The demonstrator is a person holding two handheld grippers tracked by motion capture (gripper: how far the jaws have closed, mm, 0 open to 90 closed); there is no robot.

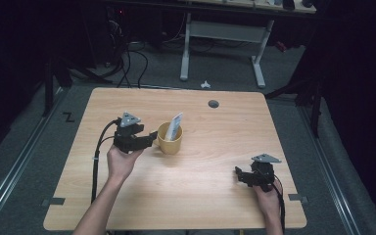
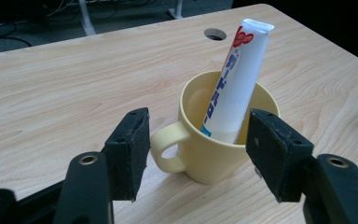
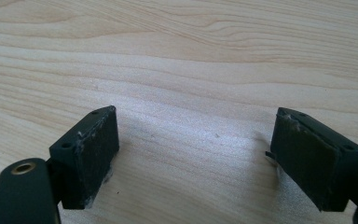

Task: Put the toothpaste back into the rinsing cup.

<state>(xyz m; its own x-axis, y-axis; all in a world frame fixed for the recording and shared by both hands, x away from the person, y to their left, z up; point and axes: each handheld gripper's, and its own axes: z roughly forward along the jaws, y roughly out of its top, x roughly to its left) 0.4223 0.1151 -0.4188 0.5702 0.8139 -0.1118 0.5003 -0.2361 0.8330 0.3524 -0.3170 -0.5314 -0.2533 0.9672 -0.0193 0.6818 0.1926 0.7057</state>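
On the wooden table (image 1: 200, 171), a yellow mug (image 2: 214, 140) holds a white tube (image 2: 235, 79) with red and blue print too slanted to read. Left gripper (image 2: 193, 154) spreads wide around the mug's handle side, gripping nothing. Right gripper (image 3: 196, 158), well apart, gapes over bare wood.

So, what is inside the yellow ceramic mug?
A white toothpaste tube with red and blue print stands tilted inside the yellow ceramic mug. The mug's wall hides the tube's lower end and the mug's bottom.
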